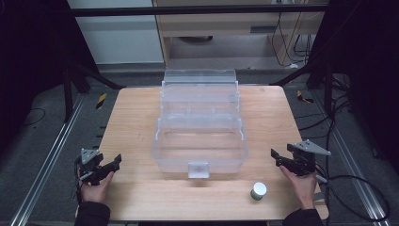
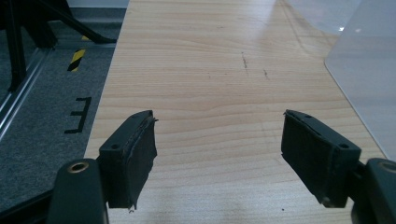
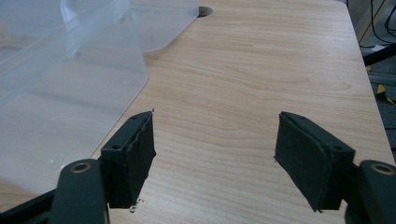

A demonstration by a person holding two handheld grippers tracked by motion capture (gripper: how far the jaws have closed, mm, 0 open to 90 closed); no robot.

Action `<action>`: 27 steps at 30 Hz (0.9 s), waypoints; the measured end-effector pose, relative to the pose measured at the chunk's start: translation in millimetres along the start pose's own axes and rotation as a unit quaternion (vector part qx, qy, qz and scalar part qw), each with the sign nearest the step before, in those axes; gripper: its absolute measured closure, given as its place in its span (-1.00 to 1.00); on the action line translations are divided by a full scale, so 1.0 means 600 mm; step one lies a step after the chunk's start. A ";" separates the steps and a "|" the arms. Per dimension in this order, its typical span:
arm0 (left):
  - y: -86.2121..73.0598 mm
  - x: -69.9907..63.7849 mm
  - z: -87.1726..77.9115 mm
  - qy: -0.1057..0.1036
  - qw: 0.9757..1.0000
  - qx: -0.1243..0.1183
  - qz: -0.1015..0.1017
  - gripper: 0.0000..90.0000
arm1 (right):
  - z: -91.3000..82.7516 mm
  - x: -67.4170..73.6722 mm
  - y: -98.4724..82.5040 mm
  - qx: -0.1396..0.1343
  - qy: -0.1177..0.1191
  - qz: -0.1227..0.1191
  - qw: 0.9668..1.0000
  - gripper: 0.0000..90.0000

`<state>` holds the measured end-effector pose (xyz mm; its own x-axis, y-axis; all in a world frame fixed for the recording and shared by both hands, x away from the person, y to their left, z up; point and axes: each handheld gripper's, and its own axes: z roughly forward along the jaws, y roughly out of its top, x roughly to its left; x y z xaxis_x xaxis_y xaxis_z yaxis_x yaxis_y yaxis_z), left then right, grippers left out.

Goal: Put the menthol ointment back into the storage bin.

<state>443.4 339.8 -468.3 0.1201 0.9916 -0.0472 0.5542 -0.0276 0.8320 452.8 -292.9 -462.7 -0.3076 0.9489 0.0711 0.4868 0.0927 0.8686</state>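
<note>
A clear plastic tiered storage box [image 1: 200, 117] stands open at the middle of the wooden table [image 1: 136, 127], its lid tipped back and its latch [image 1: 198, 169] facing me. A small white and green roll [image 1: 258, 190] sits near the front edge, right of the latch. My left gripper [image 1: 115, 161] rests at the table's front left, open, nothing between its pads [image 2: 137, 149]; the box's wall [image 2: 369, 79] lies to its right. My right gripper [image 1: 276, 157] sits at the front right, open and empty, with the box's wall [image 3: 60, 102] to its left.
Bare wood lies ahead of both grippers. Beyond the table's left edge are grey carpet [image 2: 42, 116], black frame legs and a yellow-black tape mark [image 2: 77, 59]. Cables [image 1: 357, 188] trail on the floor at the right. A wooden cabinet [image 1: 235, 28] stands behind the table.
</note>
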 end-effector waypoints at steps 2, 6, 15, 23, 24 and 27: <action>0.000 -0.003 0.003 -0.004 1.000 0.007 0.005 -0.42 | 0.000 0.000 -0.001 0.009 0.003 -0.003 1.000 -0.32; -0.002 -0.005 0.006 -0.009 1.000 0.017 0.013 -0.41 | 0.000 0.002 -0.003 0.020 0.002 -0.010 1.000 -0.33; -0.005 -0.006 0.010 -0.008 0.999 0.025 0.019 -0.43 | -0.010 0.011 0.023 0.023 0.029 -0.049 0.998 -0.38; -0.006 -0.015 0.017 -0.015 0.998 0.039 0.038 -0.44 | -0.020 0.029 0.071 0.051 0.055 -0.124 0.989 -0.42; -0.006 -0.016 0.018 -0.015 0.998 0.040 0.039 -0.44 | -0.021 0.030 0.075 0.055 0.058 -0.130 0.988 -0.42; -0.006 -0.017 0.018 -0.016 0.998 0.040 0.040 -0.44 | -0.025 0.034 0.090 0.065 0.078 -0.143 0.985 -0.42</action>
<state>448.9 328.6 -476.7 0.1921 0.9814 -0.0022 0.6054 -0.1168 0.7873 460.8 -273.0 -407.2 -0.5634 0.8219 -0.0840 0.4598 0.3963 0.7947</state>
